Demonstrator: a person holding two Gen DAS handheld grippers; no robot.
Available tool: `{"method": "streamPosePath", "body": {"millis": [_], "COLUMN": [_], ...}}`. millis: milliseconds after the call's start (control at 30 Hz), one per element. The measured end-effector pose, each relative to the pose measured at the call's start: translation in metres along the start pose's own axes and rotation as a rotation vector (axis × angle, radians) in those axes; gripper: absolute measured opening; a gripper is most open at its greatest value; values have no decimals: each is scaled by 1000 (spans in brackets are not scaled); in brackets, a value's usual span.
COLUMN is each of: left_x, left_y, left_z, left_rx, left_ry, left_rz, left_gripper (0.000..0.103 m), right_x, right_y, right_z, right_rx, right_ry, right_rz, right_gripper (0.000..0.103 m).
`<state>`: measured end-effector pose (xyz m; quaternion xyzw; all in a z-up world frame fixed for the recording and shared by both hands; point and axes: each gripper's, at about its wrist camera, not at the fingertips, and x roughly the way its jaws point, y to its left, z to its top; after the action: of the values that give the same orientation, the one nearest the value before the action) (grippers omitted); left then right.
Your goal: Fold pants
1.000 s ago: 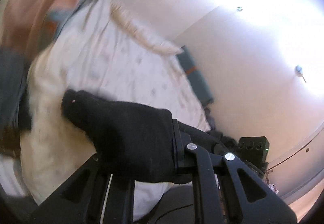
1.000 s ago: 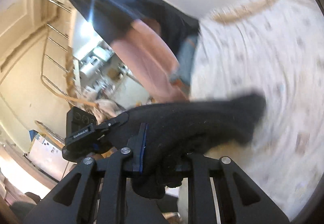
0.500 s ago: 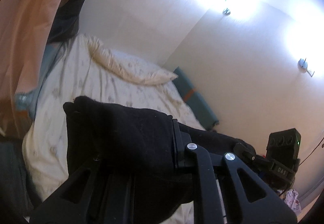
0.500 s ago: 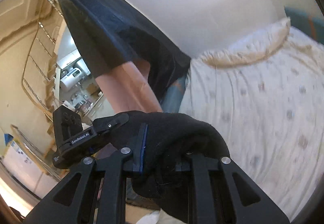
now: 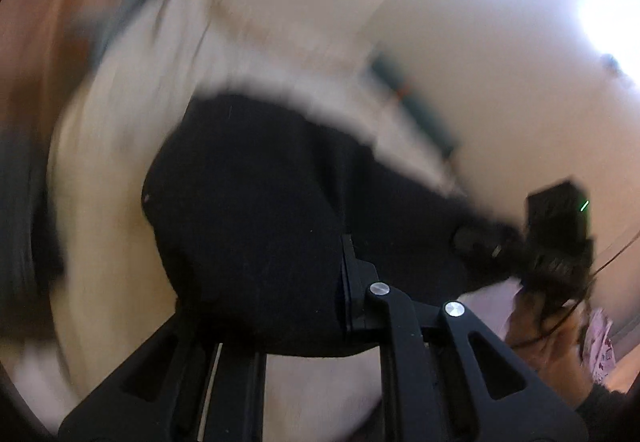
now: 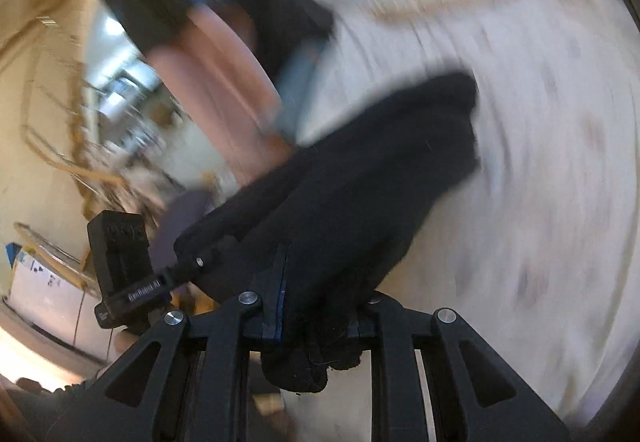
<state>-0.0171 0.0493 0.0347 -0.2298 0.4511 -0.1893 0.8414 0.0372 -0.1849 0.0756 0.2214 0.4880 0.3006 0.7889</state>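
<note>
Both grippers dropped toward the bed (image 6: 540,162), left gripper (image 5: 304,282) and right gripper (image 6: 316,306) each clenching one black pants (image 5: 260,202); "GenRobot.AI" label shows.

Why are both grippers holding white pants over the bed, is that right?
Not quite: the pants are black, not white, as the right wrist view shows. Both the left gripper and right gripper do hold them over the bed.

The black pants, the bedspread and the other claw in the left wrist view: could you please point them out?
black pants (image 5: 256,210): left wrist view, bunched middle.
bedspread (image 5: 132,130): left wrist view, bare cream stretch.
right claw (image 5: 500,250): left wrist view, tip gripping cloth.
</note>
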Motion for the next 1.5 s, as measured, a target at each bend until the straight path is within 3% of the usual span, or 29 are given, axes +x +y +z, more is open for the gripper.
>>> {"method": "streamPosePath", "body": {"millis": [100,200,300,400,467,533,567,600,633,667,700,767,800,900,967,1100,1200,1233,1300,1333,1400,1500], "left_x": [56,91,90,75,56,39,37,41,54,74,92,134,156,188,182,161,148,145,144,148,173,233], "left_y": [36,58,52,46,39,29,25,27,30,39,49,72,80,100,106,94,84,81,77,76,77,84], "left_z": [-83,-138,-151,-145,-128,-98,-74,-59,-42,-29,-22,-23,-34,-68,-78,-71,-40,-18,25,45,89,146], "left_rx": [-80,-151,-82,-48,-40,15,61,86,108,95,53,-45,-79,-36,-22,29,41,23,1,-3,4,25], "left_ry": [216,413,486,558,524,375,251,181,128,130,153,241,308,443,473,515,466,411,286,232,163,155], "left_rz": [99,157,253,255,231,219,259,297,351,374,348,220,246,416,427,499,430,404,363,347,318,374], "left_gripper": [11,15,27,32,32,33,37,50,56,55,54,52,42,40,40,40,43,47,66,67,67,65], "right_x": [46,70,65,38,18,6,7,12,22,33,54,90,108,143,136,104,82,76,66,62,61,69], "right_y": [-58,-111,-131,-125,-112,-97,-95,-94,-95,-98,-104,-116,-124,-153,-174,-179,-179,-180,-187,-183,-195,-213], "right_z": [-84,-153,-186,-179,-158,-124,-113,-99,-84,-75,-67,-64,-67,-90,-101,-94,-60,-45,-6,8,44,84], "right_rx": [151,362,463,439,323,193,157,130,110,110,115,125,119,101,160,183,159,153,151,154,168,183], "right_ry": [172,312,428,454,394,297,271,241,213,202,210,253,292,415,468,536,472,431,329,290,208,147], "right_rz": [-73,-140,-238,-257,-315,-318,-322,-325,-312,-295,-265,-221,-232,-366,-386,-413,-338,-326,-292,-284,-273,-290], "right_gripper": [19,27,47,48,48,48,48,48,48,48,48,47,47,43,42,42,46,46,46,46,46,46]}}
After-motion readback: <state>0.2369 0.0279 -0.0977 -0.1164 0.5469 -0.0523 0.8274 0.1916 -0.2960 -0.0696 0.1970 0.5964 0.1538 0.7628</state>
